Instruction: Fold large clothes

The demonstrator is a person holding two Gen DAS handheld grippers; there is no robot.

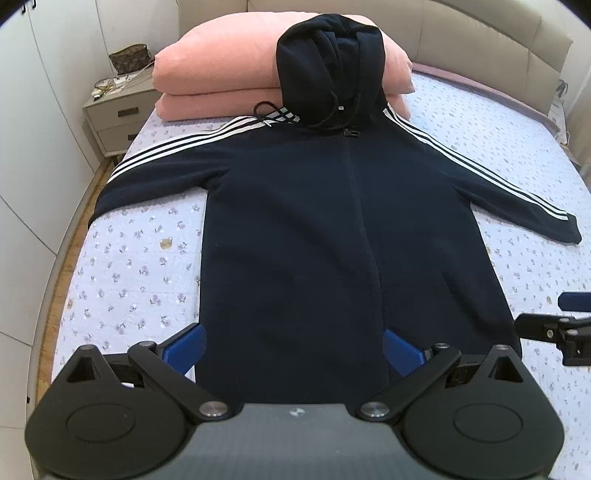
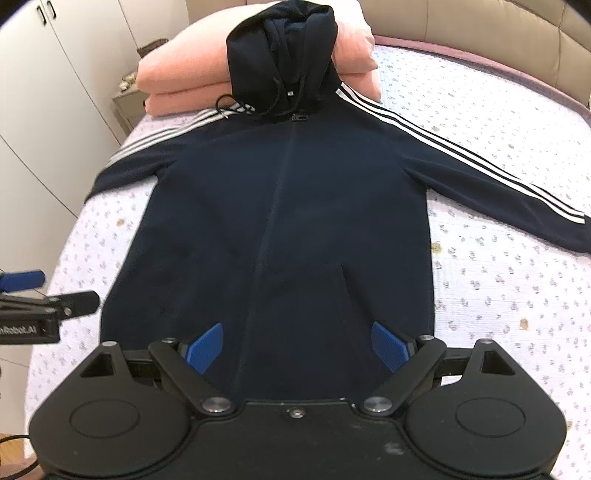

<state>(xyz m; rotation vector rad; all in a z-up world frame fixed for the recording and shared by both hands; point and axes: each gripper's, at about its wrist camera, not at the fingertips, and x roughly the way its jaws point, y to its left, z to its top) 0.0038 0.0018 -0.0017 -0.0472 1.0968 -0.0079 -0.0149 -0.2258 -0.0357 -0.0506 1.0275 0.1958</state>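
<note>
Though spread flat and face up across the bed [image 1: 147, 258], lies a dark navy hoodie [image 1: 314, 229], long axis running from the hem at the near edge to the hood [image 1: 328, 70] at the far end. Hood propped up against a stack of folded pink bedding [image 1: 207, 77], drawcords dangling loose. Sleeves stretched out to both sides, three white stripes along each. Soft, fleecy cloth, closed down the middle.

Hovers over the hem on the left half: left gripper [image 1: 291, 349], jaws spread as wide as they go, blue ribbed pads clear of the cloth, nothing held. Same on the right half: right gripper [image 2: 297, 349], jaws equally wide, empty.

Beneath: quilted lilac sheet with small flower print. Beyond: padded beige headboard [image 1: 461, 33]; at the left, pale nightstand [image 1: 114, 114] with drawers.
</note>
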